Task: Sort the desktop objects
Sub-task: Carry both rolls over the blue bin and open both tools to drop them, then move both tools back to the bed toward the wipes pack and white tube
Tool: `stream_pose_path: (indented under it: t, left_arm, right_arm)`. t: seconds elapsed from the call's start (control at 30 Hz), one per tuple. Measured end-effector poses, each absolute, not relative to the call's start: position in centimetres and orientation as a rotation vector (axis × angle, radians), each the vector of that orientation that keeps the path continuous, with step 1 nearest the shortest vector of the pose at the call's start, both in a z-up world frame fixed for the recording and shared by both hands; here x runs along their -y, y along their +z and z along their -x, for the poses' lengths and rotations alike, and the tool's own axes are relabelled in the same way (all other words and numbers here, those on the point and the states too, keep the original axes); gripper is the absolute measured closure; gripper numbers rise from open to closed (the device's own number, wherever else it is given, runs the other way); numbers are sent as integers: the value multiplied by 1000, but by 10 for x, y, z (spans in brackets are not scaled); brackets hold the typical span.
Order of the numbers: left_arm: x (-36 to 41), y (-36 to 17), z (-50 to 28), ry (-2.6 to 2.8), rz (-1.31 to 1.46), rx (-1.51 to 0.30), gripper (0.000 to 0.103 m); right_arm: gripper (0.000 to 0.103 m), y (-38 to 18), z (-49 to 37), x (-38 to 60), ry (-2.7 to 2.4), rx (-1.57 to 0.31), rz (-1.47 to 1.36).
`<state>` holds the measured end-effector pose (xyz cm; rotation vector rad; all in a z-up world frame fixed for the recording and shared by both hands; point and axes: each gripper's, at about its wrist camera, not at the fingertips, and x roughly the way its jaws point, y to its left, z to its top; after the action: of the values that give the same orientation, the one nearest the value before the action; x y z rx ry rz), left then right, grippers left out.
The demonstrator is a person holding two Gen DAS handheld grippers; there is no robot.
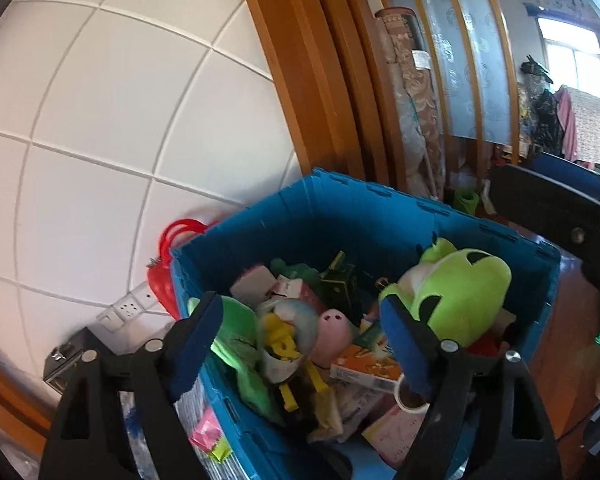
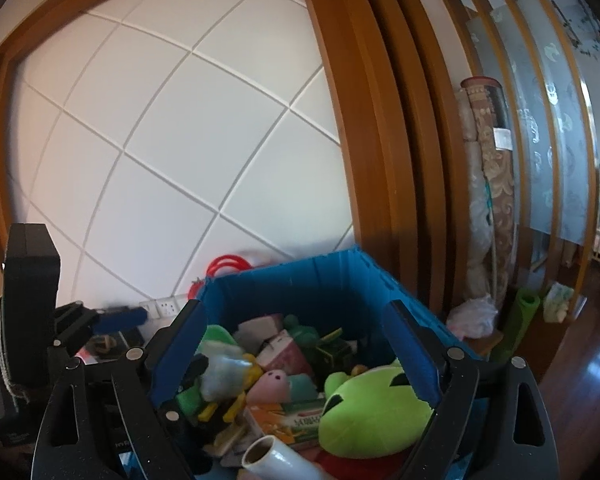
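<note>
Toys are filling the blue crate (image 1: 340, 216), green plush (image 1: 460, 292) on top; left tongs (image 1: 300, 344) and right tongs (image 2: 296, 352) are hovering apart, gripping nothing.

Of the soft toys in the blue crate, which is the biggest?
The lime-green plush with black eye patches, at the blue plastic crate's right side; the small pink plush beside it is far smaller.

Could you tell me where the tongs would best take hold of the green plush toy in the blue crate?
Probably across the rounded head of the green plush toy, coming from above. It lies on top of the clutter near the blue crate's right wall, soft and bulging, with its upper side uncovered. The open right tongs look wide enough to straddle it.
</note>
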<state>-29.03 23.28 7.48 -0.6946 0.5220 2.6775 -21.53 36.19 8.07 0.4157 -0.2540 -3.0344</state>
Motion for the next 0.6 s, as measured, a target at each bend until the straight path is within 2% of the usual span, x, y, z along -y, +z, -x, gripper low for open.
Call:
stream_pose_path:
  t: [0.17, 0.33, 0.53, 0.6]
  left_arm:
    - [-231, 75, 286, 2725, 670, -519, 22]
    - [-221, 73, 274, 2797, 617, -526, 21]
    - [-195, 73, 258, 2938, 555, -429, 21]
    - [-185, 73, 252, 2988, 529, -402, 15]
  right_arm:
    - [12, 81, 208, -362, -3034, 251, -401]
    - [7, 74, 202, -350, -3043, 199, -400]
    - [2, 62, 201, -332, -3027, 159, -432]
    - [2, 58, 200, -327, -3010, 164, -437]
